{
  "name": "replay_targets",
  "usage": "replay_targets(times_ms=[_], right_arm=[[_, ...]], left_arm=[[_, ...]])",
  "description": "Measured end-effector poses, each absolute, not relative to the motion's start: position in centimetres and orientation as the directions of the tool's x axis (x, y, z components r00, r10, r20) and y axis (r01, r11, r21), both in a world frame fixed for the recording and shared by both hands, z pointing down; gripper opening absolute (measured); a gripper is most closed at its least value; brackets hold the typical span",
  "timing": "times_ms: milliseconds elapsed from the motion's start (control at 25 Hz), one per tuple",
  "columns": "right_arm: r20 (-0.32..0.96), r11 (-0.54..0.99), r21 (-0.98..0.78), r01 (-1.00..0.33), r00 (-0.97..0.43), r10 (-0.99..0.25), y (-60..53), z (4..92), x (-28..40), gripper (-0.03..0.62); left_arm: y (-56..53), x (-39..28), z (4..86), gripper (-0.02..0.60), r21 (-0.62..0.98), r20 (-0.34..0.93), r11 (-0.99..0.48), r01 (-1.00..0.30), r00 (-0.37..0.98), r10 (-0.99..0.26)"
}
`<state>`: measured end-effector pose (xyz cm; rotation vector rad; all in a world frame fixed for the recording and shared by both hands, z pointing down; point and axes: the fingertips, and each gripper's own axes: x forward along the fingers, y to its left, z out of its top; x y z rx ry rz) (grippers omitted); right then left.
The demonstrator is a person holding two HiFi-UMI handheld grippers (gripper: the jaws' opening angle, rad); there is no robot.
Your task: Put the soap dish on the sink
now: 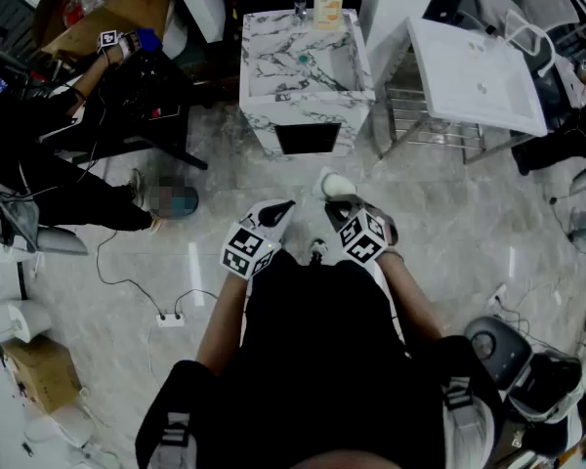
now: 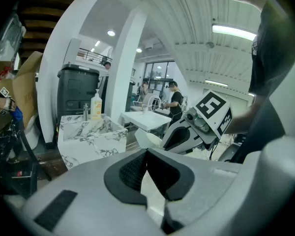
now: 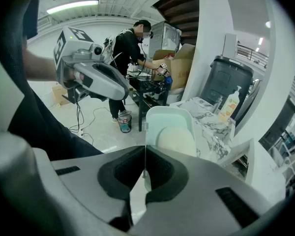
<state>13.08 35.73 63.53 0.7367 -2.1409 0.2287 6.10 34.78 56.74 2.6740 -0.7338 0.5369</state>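
A pale green soap dish (image 3: 168, 127) holding an oval bar of soap (image 3: 176, 140) is pinched by its near edge in my right gripper (image 3: 144, 156), which is shut on it. From the head view the dish (image 1: 334, 185) hangs above the floor, well short of the marble sink (image 1: 303, 64). My left gripper (image 1: 281, 210) is just to the left of it, shut with nothing between its jaws (image 2: 146, 155). In the left gripper view the dish (image 2: 148, 138) and the right gripper's body show to the right.
A soap dispenser bottle (image 1: 328, 2) and a small tap stand at the marble sink's back edge. A white basin (image 1: 474, 71) on a wire rack stands to the right. A person works at a dark bench (image 1: 127, 96) at left. Cables and a power strip (image 1: 171, 319) lie on the floor.
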Motion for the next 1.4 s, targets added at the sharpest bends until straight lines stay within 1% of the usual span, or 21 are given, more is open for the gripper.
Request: replay_targets(times_ms=[840,1400], right_arm=[[0.772,0.795,0.058,-0.604,-0.478,-0.419,35.3,63.8,12.1,-0.003],[0.790,0.790,0.047,-0.611,-0.461,-0.403,32.5,63.9,11.3,-0.003]], left_arm=[[33.9,5.5,57.0,0.000,0.196,0.443,-0.835,-0.515,0.806,-0.393],[30.8,5.0,57.4,0.000,0.214,0.451,-0.844,-0.492,0.816,-0.361]])
